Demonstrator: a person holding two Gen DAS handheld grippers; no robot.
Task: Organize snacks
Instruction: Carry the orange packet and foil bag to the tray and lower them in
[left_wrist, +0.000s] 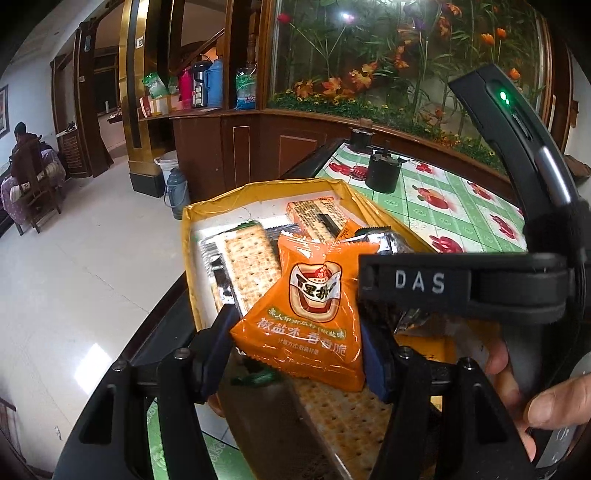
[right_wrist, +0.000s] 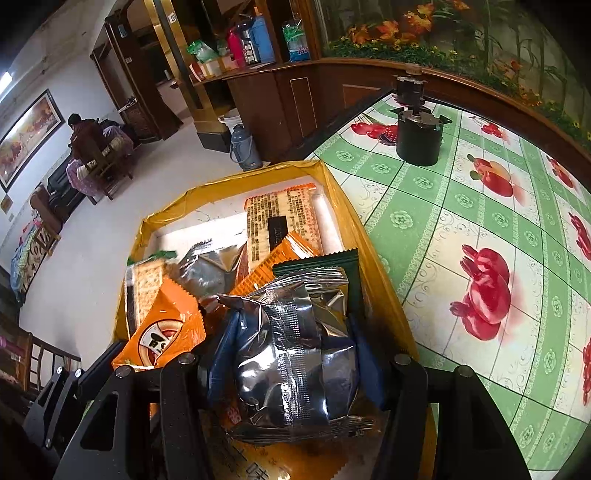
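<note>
1. My left gripper (left_wrist: 299, 343) is pinching the orange snack packet (left_wrist: 310, 314) over the yellow box (left_wrist: 207, 214); the slick film risks slipping.
2. My right gripper (right_wrist: 291, 354) is squeezing the silver packet (right_wrist: 295, 354) above it, risking crushing the contents or colliding with the left.

Glossy pale tiled floor (left_wrist: 74, 280), dark wood cabinets (left_wrist: 236, 147); glass-fronted flower display (left_wrist: 388, 55)

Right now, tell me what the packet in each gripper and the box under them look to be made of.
Left gripper holds an orange snack packet: glossy printed plastic film, crimped edges. Right gripper holds a silver packet: shiny metallised foil film, wrinkled, mirror-like, with a back seam. The yellow box: probably cardboard, its walls glossy as if taped or laminated.
</note>
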